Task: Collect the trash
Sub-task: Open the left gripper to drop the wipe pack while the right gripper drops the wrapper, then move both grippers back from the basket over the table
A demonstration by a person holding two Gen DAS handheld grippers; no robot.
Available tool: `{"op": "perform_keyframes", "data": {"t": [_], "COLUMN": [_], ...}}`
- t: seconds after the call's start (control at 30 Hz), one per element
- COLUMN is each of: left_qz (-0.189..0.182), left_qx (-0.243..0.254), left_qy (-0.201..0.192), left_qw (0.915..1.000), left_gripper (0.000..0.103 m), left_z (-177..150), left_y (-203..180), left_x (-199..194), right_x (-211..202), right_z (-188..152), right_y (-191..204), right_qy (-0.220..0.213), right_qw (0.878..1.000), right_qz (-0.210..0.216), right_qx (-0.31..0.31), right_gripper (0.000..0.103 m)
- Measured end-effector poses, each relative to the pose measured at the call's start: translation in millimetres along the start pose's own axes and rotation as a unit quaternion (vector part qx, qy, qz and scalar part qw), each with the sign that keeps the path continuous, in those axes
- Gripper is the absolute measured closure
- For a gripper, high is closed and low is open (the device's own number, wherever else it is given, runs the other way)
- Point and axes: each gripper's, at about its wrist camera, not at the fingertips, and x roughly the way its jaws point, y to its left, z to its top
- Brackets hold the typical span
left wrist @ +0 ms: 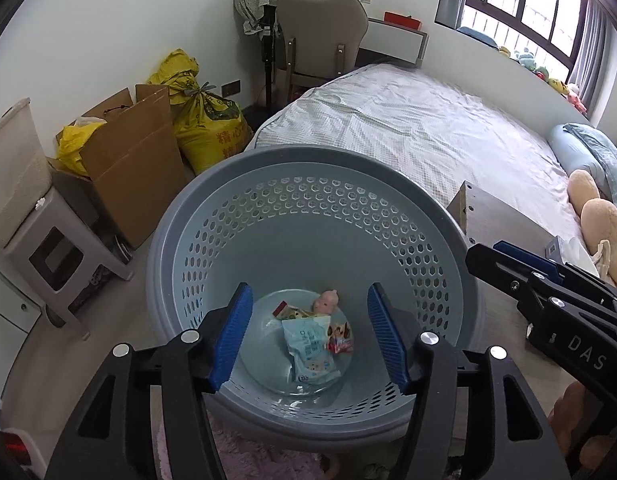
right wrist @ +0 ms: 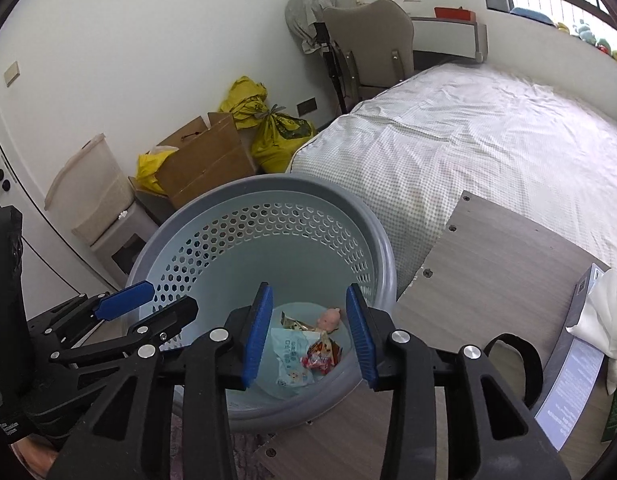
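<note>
We hold both tongs above the mouth of the perforated basket [left wrist: 308, 208], which stands on the floor between the bed [left wrist: 408, 128] and the cardboard box [left wrist: 132, 160]. The left tongs [left wrist: 308, 332] are released, nothing between the blue pads [left wrist: 234, 336]; the right tongs [right wrist: 308, 332] are likewise parted and empty. The collected trash lies at the bottom of the basket — a pale blue wrapper [left wrist: 312, 352], a red snack packet [left wrist: 340, 338], a smaller packet [left wrist: 288, 312] behind them, and a small pink doll-like figure [left wrist: 326, 302] near the far edge of the base.

In our judgement the step in hand is the drop, and it appears complete: nothing hangs from either pad. To finish well, we advise lifting both tongs straight up and clear of the rim before swinging aside, since the basket looks light and a knock could tip it. For further trash, the table [right wrist: 488, 264] to the right carries a tissue box [right wrist: 576, 344] — whether loose litter remains there we cannot tell.
</note>
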Motion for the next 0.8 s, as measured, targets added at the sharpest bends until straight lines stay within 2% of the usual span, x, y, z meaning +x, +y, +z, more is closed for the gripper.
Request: {"op": "perform_keyframes", "data": {"t": [0.4, 0.5, 0.8], "left_qz": [0.017, 0.022, 0.027], "left_qx": [-0.006, -0.007, -0.009], "left_qy": [-0.009, -0.015, -0.029], "left_qw": [0.9998, 0.9996, 0.9992], "left_gripper": [0.041, 0.037, 0.035], "left_z": [-2.1, -2.8, -3.9], "left_y": [4.4, 4.9, 5.9], "left_x": [-12.8, -18.2, -33.8], "right_x": [-5.7, -8.9, -21.4], "right_z": [-1.8, -3.3, -5.5], "right_y": [-1.1, -0.8, 1.7], "right_qy": [-0.003, -0.005, -0.015], "right_qw": [1.000, 1.000, 1.000], "right_qz": [-0.005, -0.006, -0.013], "right_qx": [0.001, 0.001, 0.000], "right_gripper": [0.063, 0.062, 0.056]}}
